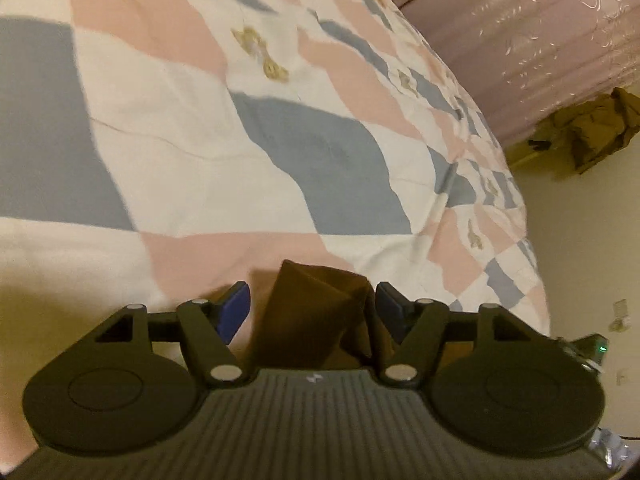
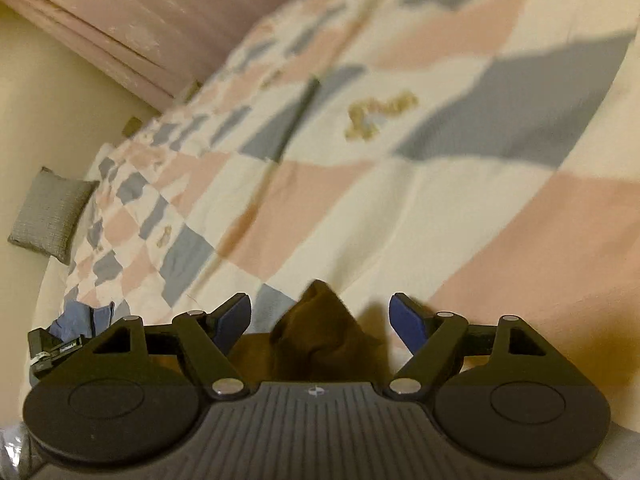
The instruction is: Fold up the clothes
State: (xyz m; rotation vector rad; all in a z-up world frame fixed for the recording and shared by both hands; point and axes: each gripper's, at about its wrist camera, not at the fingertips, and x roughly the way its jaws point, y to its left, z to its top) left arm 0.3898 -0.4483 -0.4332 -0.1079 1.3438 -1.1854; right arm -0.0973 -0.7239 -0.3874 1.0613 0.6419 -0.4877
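you have a brown garment (image 1: 312,312) bunched between both tools, over the checked quilt (image 1: 200,120) that covers the bed. in the left wrist view the left gripper (image 1: 314,306) has its blue fingers (image 1: 236,312) spread apart, and a peak of the brown cloth stands in the gap, pressed against the one finger and clear of the other. in the right wrist view the right gripper (image 2: 320,320) is also spread, with a pointed corner of the same brown cloth (image 2: 320,332) rising between its fingers (image 2: 408,322) and touching neither. so neither tool is pinching anything; the cloth just sits in each gap. whether the garment rests on the quilt or hangs from something lower, you cannot tell, since the tool bodies hide its lower part.

this looks like the grasp step, taking two corners or edges before a lift and spread. your next move calls for closing each pair of fingers on the cloth peak, deep enough to catch the edge and not only the tip. then draw the two tools apart to pull the fabric flat over the quilt. both views are blurred, so steady the tools first.
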